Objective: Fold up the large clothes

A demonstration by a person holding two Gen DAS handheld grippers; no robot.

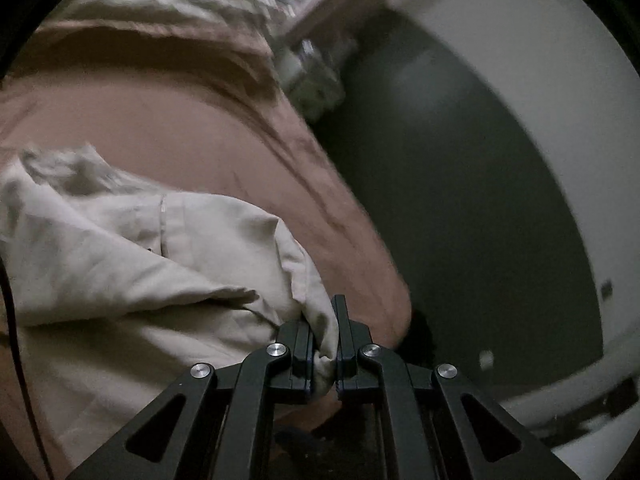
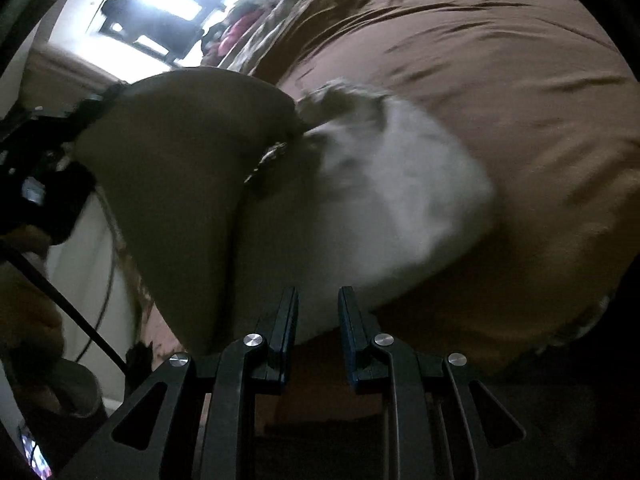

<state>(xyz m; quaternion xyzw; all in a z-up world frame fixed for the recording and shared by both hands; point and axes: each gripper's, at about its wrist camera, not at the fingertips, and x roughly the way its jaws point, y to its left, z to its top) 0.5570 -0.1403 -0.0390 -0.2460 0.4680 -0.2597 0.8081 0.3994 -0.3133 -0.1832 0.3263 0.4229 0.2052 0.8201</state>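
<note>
A large beige garment lies rumpled on the brown bed cover. My left gripper is shut on a bunched edge of it, and the cloth bulges up between the fingers. In the right wrist view the same garment is blurred and hangs in a raised fold. My right gripper has its fingers set a little apart, with a thick layer of the cloth filling the gap. The left gripper shows at the left of this view, holding the far end of the raised fold.
The bed cover runs far and to the right, with patterned bedding and clutter at its far end. Beside the bed's edge lie dark floor and a pale wall. A bright window glares at top left.
</note>
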